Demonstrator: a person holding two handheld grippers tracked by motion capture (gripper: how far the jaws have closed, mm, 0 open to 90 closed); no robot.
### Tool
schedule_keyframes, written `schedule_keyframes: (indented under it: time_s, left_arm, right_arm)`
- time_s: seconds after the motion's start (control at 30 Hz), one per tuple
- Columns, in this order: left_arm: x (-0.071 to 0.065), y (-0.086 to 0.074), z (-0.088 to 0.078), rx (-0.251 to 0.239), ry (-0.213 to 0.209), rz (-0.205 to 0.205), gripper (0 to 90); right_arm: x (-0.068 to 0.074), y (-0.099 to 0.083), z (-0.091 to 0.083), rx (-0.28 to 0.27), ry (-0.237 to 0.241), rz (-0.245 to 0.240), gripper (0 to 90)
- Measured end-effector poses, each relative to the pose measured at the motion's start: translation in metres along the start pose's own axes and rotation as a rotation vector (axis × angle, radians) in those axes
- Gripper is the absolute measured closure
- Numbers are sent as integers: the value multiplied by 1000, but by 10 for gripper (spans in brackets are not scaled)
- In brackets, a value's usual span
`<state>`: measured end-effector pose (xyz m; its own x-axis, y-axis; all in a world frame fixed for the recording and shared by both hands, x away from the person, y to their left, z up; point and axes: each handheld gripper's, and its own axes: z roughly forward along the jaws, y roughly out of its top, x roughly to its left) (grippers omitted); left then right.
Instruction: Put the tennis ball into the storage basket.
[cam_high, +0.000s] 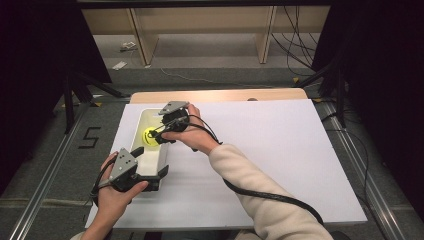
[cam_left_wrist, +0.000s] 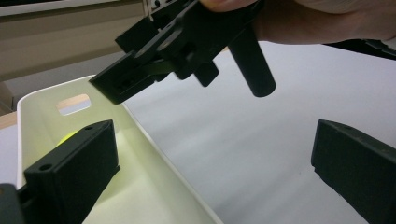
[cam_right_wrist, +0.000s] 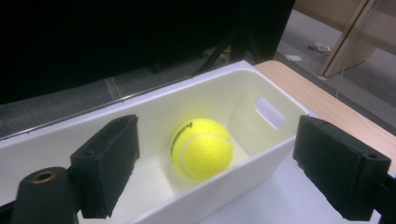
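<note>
On the left, we are seeing the left gripper (cam_high: 145, 176) sitting at the near end of the white bin (cam_high: 141, 159), its jaws spread wide astride the bin's right wall in its own view. Further right, the right gripper (cam_high: 161, 134) is hovering over the bin, jaws apart. Its view is revealing the yellow tennis ball (cam_right_wrist: 201, 148) lying inside, near the handle slot.
</note>
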<state>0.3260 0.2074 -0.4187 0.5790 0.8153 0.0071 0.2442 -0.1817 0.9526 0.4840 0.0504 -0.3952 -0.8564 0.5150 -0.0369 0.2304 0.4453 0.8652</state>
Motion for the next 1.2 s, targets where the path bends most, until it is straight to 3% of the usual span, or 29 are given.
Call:
schedule_keyframes:
  time_s: [0.57, 0.7, 0.77, 0.87, 0.9, 0.93, 1.17, 1.2]
  left_arm:
    - [0, 0, 1, 4, 0, 3, 1]
    - [-3, -1, 1, 15, -19, -33, 1]
    - [-1, 0, 1, 7, -10, -8, 1]
    - [0, 0, 1, 6, -5, -4, 1]
    - [14, 5, -11, 189, 1, 216, 1]
    - [-3, 0, 4, -36, 1, -47, 1]
    - [-3, 0, 4, -37, 2, -46, 2]
    - [0, 0, 1, 5, 5, 2, 1]
  right_arm:
    - [-26, -25, -42, -11, -48, 22, 155]
    - [-31, -30, -55, -11, -61, 22, 155]
    - [-34, -34, -61, -18, -71, 13, 155]
    - [-38, -40, -73, -17, -83, 19, 155]
    - [-41, -44, -79, -15, -89, 21, 155]
    - [-43, -47, -83, -16, -95, 24, 155]
    - [-58, -73, -114, -4, -141, 48, 155]
    - [-59, -76, -118, -3, -148, 53, 155]
